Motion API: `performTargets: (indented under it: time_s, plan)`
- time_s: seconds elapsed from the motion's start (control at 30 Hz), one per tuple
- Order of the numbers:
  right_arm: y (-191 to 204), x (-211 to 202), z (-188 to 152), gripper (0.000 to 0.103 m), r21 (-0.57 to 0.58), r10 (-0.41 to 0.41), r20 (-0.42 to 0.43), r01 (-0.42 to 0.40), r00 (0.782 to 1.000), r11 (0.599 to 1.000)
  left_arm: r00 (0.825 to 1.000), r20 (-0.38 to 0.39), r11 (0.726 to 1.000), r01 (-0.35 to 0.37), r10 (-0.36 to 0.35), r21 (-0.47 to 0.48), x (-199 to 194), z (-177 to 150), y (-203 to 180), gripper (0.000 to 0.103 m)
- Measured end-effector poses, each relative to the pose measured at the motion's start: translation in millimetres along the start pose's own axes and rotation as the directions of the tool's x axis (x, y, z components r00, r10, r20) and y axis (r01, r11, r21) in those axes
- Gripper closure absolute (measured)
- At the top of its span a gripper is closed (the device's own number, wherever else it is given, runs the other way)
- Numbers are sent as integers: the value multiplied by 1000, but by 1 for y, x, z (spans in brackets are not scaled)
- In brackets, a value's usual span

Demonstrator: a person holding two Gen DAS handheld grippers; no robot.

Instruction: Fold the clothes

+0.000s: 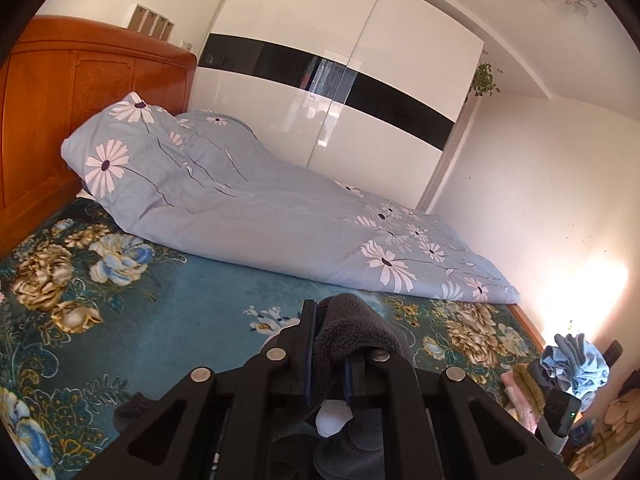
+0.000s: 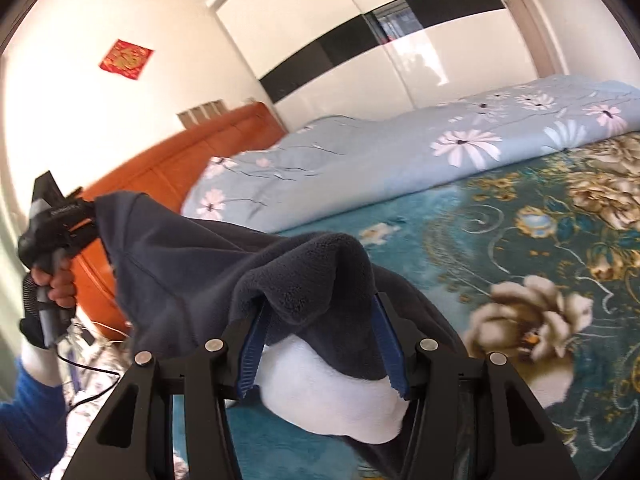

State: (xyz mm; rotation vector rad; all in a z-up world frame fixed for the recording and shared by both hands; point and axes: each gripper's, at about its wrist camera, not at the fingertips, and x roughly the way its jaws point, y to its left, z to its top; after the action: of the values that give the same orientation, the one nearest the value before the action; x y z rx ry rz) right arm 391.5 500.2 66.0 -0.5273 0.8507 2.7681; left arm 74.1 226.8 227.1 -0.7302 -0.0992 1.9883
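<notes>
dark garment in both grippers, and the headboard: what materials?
Dark garment: looks like fleece, smooth navy knit outside, fuzzy matte pile where it turns over, white lining below. Headboard: apparently wood, orange-brown with a glossy varnish and carved panels; could be veneer.

1. Both views bright, daylit; warm white cast on walls.
2. Left wrist view: blown-out sun patch on wall (image 1: 576, 292) at right, detail lost there.
3. Wardrobe (image 1: 340, 92) gloss doors carry soft reflections and glare streaks.
4. Right wrist view: motion blur on headboard (image 2: 168, 168) and left edge; quilt (image 2: 400, 160) soft.
5. Fisheye bends straight lines strongly; black vignette in all corners.
6. Near gripper frames dark, in shade, little detail.
</notes>
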Motion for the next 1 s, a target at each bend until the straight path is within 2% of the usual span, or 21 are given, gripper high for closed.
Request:
performTargets:
  time_s: [0.1, 0.17, 0.23, 0.33, 0.47, 0.53, 0.57, 0.63, 0.67, 0.8, 0.9, 1.0]
  plan:
    - [3, -6, -1, 50, 21, 32, 16, -32, 999, 999, 1000, 8, 1000, -6, 6, 9, -8, -3, 0, 92]
    - [9, -5, -5, 50, -16, -27, 14, 27, 1000, 1000, 1000, 6, 1000, -1, 0, 5, -10, -5, 1, 92]
    - [12, 0, -9, 50, -51, -120, -7, 120, 993, 991, 1000, 1, 1000, 3, -3, 0, -10, -8, 2, 92]
    - [12, 7, -16, 50, -60, -193, -30, 191, 981, 980, 1000, -9, 1000, 5, -5, 7, -7, -12, 1, 92]
    - [18, 16, -11, 50, -44, -198, 3, 198, 980, 979, 1000, -20, 1000, 5, -5, 2, -3, -17, 3, 92]
    - [16, 21, -6, 50, -12, -176, 11, 176, 984, 984, 1000, -23, 1000, 3, -3, -7, -3, -19, 5, 92]
    - [15, 23, -4, 51, 5, -165, 14, 165, 986, 986, 1000, -23, 1000, 0, 0, -13, -4, -19, 9, 92]
    - [13, 24, 1, 71, 38, -160, 21, 159, 987, 987, 1000, -22, 1000, -4, 4, -20, -7, -20, 14, 92]
    - [12, 25, 3, 91, 54, -163, 16, 162, 986, 985, 1000, -20, 1000, -6, 6, -22, -9, -21, 15, 92]
    - [20, 7, 23, 95, 61, -187, 55, 184, 981, 981, 1000, 2, 1000, -11, 11, -18, -21, -16, 16, 92]
    - [39, -21, 52, 95, 18, -236, 128, 236, 963, 972, 999, 45, 1000, -1, 2, -13, -38, -3, 8, 92]
    - [65, -59, 84, 95, -19, -264, 223, 275, 938, 961, 993, 121, 1000, 6, -8, 11, -67, 16, -7, 92]
